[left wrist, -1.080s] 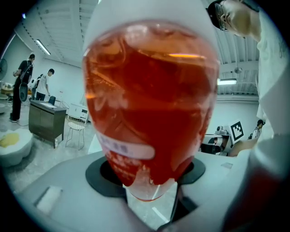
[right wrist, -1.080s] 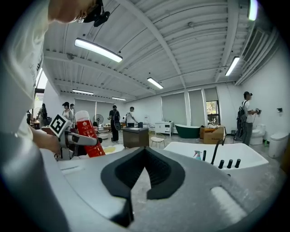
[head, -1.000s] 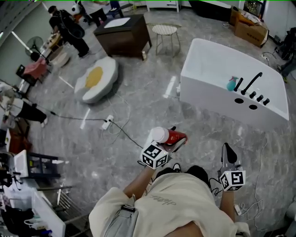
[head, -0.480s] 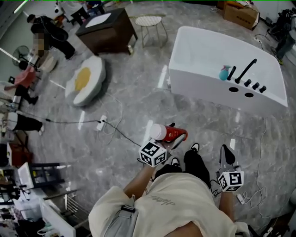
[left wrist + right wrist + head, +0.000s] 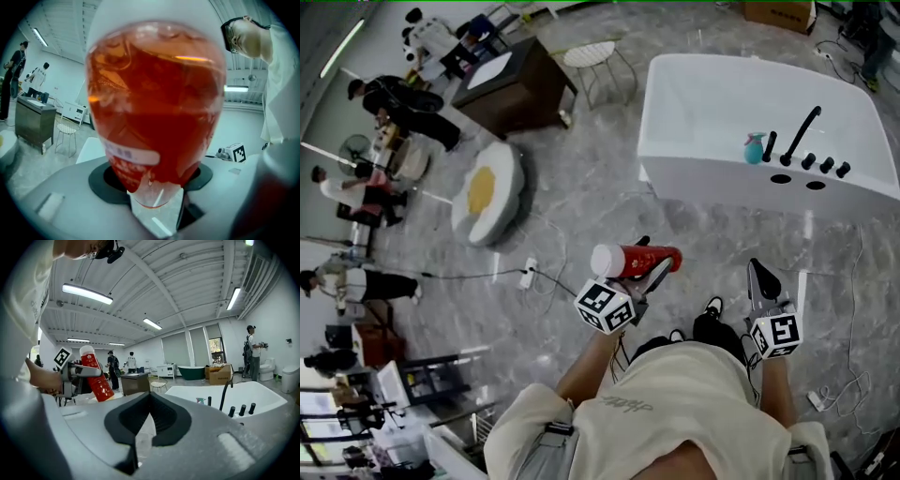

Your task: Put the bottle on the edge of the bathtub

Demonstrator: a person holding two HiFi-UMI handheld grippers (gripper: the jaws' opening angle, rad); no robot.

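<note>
A red bottle (image 5: 636,260) with a white cap lies crosswise in my left gripper (image 5: 654,273), which is shut on its body above the grey marble floor. In the left gripper view the bottle (image 5: 154,103) fills the frame between the jaws of the left gripper (image 5: 154,194). My right gripper (image 5: 762,279) is beside it at the right, shut and holding nothing; its pads meet in the right gripper view (image 5: 150,397). The white bathtub (image 5: 712,173) lies ahead, its near edge bearing a black faucet (image 5: 802,133) and a teal thing (image 5: 755,148). The right gripper view shows the bottle (image 5: 96,376) and the bathtub (image 5: 262,397).
A dark brown cabinet (image 5: 516,84), a white wire stool (image 5: 592,56) and an egg-shaped cushion (image 5: 491,193) stand at the far left. A power strip (image 5: 528,273) with cables lies on the floor near my feet. Several people are at the left edge. More cable (image 5: 848,380) lies at the right.
The person has walked toward the bathtub, which now lies closer and more central. Both grippers moved forward with them, and the bottle stays in the left one.
</note>
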